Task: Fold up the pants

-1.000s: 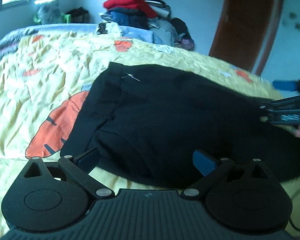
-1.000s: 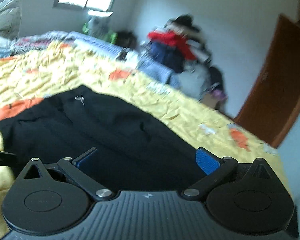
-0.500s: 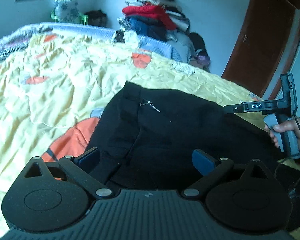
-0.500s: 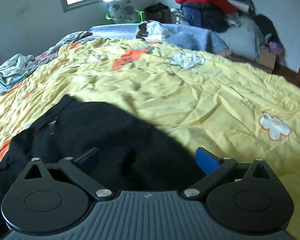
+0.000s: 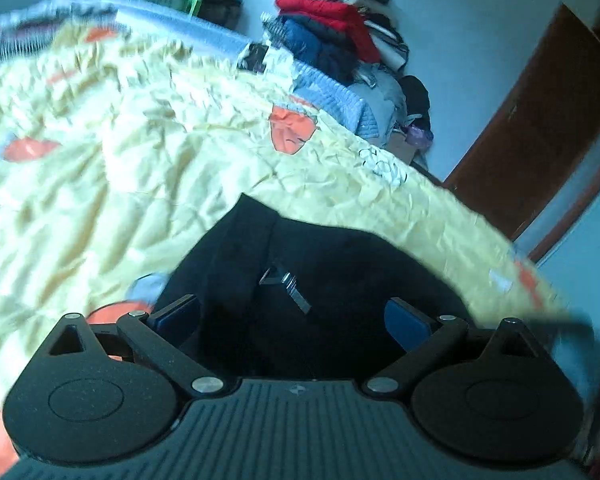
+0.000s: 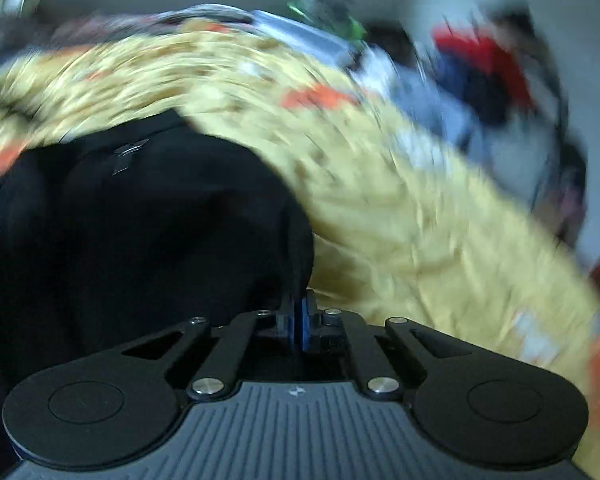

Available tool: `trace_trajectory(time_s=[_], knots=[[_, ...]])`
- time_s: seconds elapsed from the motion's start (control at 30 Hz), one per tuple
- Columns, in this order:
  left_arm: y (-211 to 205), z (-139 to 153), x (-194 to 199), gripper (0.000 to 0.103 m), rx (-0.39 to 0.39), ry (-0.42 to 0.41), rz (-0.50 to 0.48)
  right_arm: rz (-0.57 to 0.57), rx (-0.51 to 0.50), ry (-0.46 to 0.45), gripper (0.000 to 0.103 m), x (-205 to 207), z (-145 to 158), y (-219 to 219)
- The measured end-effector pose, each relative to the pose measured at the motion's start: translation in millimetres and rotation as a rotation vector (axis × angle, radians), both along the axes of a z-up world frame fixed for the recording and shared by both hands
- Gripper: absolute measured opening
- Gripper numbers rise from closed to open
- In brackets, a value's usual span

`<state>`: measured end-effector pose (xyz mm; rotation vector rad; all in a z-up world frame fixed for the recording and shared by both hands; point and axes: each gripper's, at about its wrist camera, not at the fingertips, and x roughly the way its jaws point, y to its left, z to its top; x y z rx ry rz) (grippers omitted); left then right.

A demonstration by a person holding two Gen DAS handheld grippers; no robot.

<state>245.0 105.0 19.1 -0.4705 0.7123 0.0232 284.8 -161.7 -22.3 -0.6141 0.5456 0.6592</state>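
Note:
Black pants (image 5: 332, 272) lie on a yellow bedspread (image 5: 140, 160), with a small metal clasp (image 5: 284, 284) showing on them. My left gripper (image 5: 292, 316) is open and hovers just above the pants. In the right wrist view the pants (image 6: 140, 220) fill the left half. My right gripper (image 6: 298, 320) is shut on the pants' right edge, with black cloth pinched between the blue pads. That view is heavily blurred by motion.
A pile of clothes (image 5: 340, 36) stands beyond the far end of the bed. A brown door (image 5: 540, 128) is at the right. The bedspread (image 6: 420, 220) stretches wide to the right of the pants.
My right gripper has closed on the pants' edge and is swinging fast. My left gripper has moved closer over the pants and stays open.

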Motion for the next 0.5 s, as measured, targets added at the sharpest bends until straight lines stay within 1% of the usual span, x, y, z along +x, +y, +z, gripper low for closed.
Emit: trace_trajectory(time_s=[0.1, 0.13, 0.23, 0.37, 0.43, 0.5], knots=[[12.1, -4.4, 35.0, 0.1, -0.159, 0.059, 0.023, 0.067, -0.125, -0.159, 0.003, -50.1, -2.5, 12.8], [14.2, -7.5, 46.6, 0.1, -0.198, 0.079, 0.026, 0.081, -0.137, -0.184, 0.003, -62.9, -2.9, 13.4], [18.0, -16.9, 72.1, 0.1, -0.274, 0.135, 0.065, 0.112, -0.173, -0.241, 0.003, -90.1, -4.7, 13.2], [17.5, -24.7, 99.8, 0.1, -0.328, 0.18, 0.058, 0.135, -0.203, -0.254, 0.003, -101.0, -10.2, 15.8], [15.9, -26.2, 105.7, 0.1, -0.332, 0.193, 0.056, 0.139, -0.205, -0.247, 0.003, -103.1, -11.8, 15.5], [13.5, -26.2, 108.1, 0.095, -0.319, 0.191, 0.053, 0.146, -0.211, -0.249, 0.003, -104.8, -14.8, 16.3]])
